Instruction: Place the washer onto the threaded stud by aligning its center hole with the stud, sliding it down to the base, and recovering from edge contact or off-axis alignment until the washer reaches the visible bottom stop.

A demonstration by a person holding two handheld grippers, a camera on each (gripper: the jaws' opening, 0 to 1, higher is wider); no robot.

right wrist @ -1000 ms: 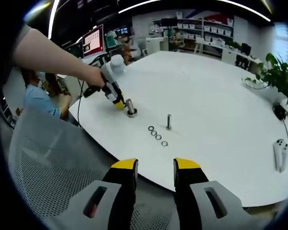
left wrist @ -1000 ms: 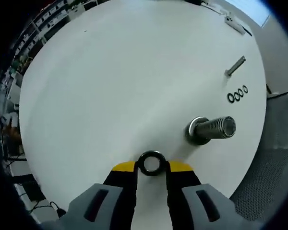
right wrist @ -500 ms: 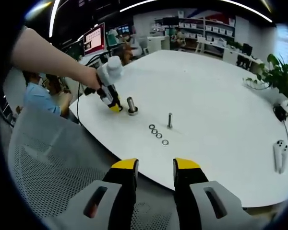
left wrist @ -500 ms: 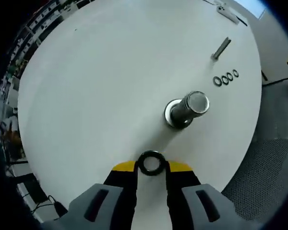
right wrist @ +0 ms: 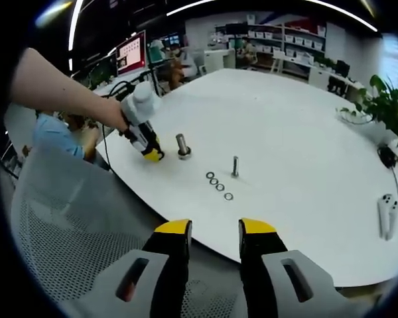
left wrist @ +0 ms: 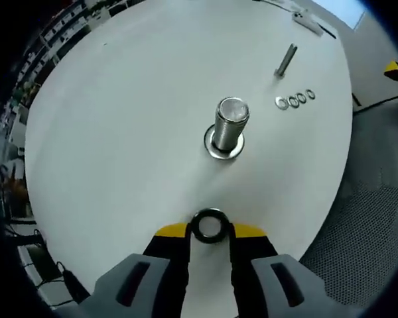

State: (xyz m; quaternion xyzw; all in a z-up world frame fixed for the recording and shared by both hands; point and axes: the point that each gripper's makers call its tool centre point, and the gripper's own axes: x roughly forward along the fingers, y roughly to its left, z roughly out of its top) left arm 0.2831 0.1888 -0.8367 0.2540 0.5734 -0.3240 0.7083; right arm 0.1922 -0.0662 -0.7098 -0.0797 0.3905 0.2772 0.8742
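Washer (left wrist: 209,226) pinched edge-on between your left gripper (left wrist: 209,232) tips, short of one large threaded stud (left wrist: 229,126) standing on the white table (left wrist: 119,119). Beyond: four loose washers (left wrist: 294,100), one slim bolt (left wrist: 285,60). Your right gripper (right wrist: 215,230) hovers parted, empty, off the table edge.

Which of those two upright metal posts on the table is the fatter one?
The thick stud standing nearer the left tongs; the thin bolt stands farther off, beside the row of small rings.

Bright, even overhead light on the white table (left wrist: 119,119), soft faint shadows, strong fisheye bending at edges.
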